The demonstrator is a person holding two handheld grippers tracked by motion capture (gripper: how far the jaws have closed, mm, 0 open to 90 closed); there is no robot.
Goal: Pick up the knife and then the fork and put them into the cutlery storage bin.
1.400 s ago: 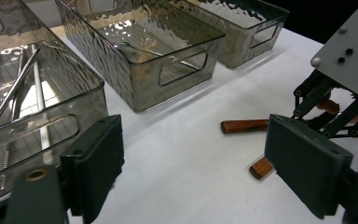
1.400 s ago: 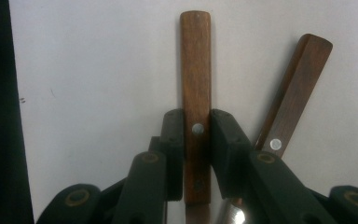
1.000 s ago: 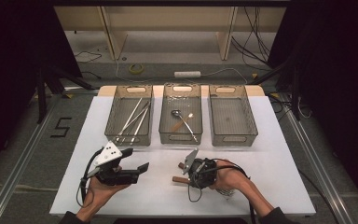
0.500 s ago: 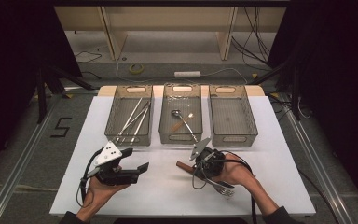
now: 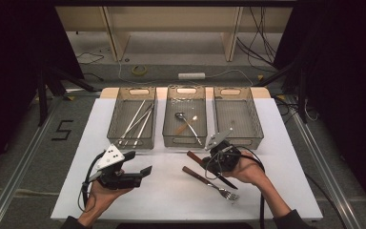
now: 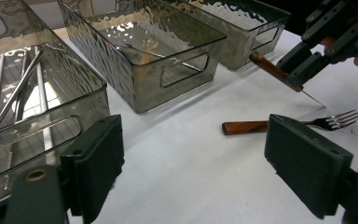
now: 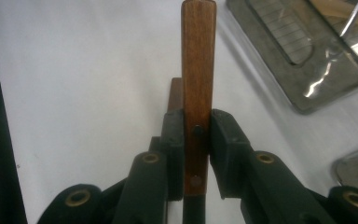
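Three clear bins [image 5: 238, 137] in a row, three metal straws [image 5: 138, 121] in the left bin, one spoon [image 5: 187, 122] in the middle bin, one wood-handled fork [image 5: 209, 182] on the table, one wood-handled knife [image 7: 197, 70], two grippers [image 5: 124, 174].

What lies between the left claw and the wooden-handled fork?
Only bare white table: in the left gripper view, the open left claw faces the fork across it.

The knife [image 7: 197, 93] blade is hidden below the right gripper [image 7: 196, 140] jaws
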